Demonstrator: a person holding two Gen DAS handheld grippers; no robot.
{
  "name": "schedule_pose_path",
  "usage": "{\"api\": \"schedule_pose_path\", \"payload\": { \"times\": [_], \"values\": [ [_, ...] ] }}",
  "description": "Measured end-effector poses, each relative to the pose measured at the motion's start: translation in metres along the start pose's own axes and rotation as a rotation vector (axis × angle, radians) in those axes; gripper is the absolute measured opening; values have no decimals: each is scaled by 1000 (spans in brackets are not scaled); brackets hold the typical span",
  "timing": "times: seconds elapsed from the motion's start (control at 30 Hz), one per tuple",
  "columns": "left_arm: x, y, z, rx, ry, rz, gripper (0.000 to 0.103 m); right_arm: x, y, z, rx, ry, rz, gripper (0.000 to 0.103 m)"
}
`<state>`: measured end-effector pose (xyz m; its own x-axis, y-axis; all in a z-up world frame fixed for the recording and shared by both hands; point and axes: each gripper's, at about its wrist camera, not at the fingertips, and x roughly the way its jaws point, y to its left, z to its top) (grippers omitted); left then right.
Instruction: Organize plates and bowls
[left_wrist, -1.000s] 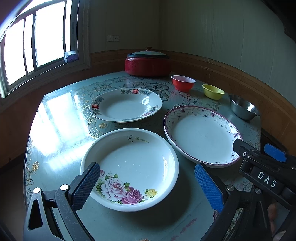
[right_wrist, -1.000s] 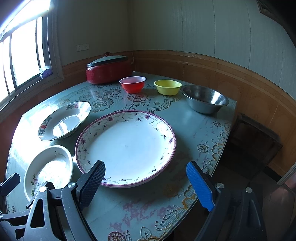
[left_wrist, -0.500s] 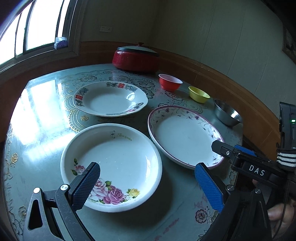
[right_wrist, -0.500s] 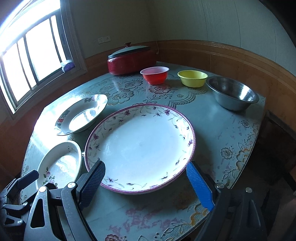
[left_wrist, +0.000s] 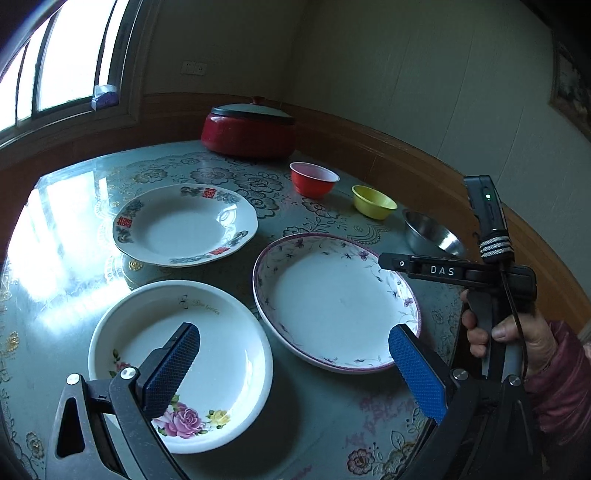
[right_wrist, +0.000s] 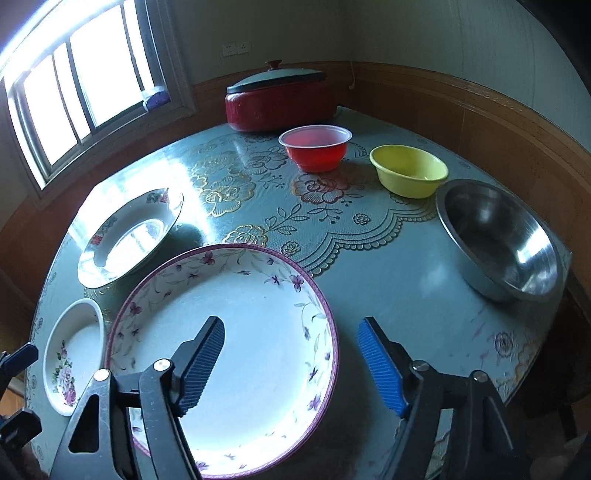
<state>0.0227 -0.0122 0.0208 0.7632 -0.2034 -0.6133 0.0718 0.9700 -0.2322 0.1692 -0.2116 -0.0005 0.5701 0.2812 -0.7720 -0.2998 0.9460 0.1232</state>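
A round tabletop with a blue-green floral cover stands in a wood-panelled corner, a bright window to the left. At the far edge I see a red lidded pot. In front of it, along the right edge, run a red bowl, a yellow bowl and a steel bowl, each apart from the next.

My right gripper is open, its jaws wide apart and holding nothing. It hangs over the right rim of the purple-rimmed plate, which lies at the near edge: the left finger is over the plate's white centre, the blue right finger over bare cover just beside the rim.

My left gripper is likewise open and empty. Its left finger is over the rose plate at the near left edge; its right finger sits above the near rim of the purple-rimmed plate. These two plates lie just beside each other. Behind them, toward the window, lies the scalloped plate with red characters, apart from both. I cannot tell whether either gripper touches a plate.
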Motion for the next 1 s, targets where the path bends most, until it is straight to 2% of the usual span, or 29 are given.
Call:
{"api": "schedule_pose_path", "payload": {
  "times": [0.13, 0.17, 0.23, 0.3, 0.37, 0.53, 0.63, 0.83, 1.0],
  "values": [
    [13, -6, 4, -47, 22, 34, 103, 28, -5, 15, -79, 48, 26, 61],
    [17, -6, 4, -63, 38, 44, 103, 34, -6, 18, -97, 61, 33, 53],
    [22, -6, 4, -94, 48, 80, 100, 45, -6, 23, -146, 84, 46, 44],
    [23, -6, 2, -127, 50, 109, 100, 56, -7, 28, -188, 101, 61, 43],
    [24, -5, -1, -164, 58, 107, 100, 64, -8, 31, -224, 119, 92, 39],
    [20, -9, -13, -241, 66, 116, 98, 78, -1, 35, -341, 142, 159, 38],
    [20, -16, -23, -274, 89, 116, 91, 78, 7, 33, -419, 126, 173, 38],
    [37, -30, -43, -336, 165, 135, 52, 74, 6, 30, -490, 99, 212, 38],
    [47, -37, -44, -354, 173, 143, 47, 72, 5, 27, -534, 84, 223, 38]
  ]
}}
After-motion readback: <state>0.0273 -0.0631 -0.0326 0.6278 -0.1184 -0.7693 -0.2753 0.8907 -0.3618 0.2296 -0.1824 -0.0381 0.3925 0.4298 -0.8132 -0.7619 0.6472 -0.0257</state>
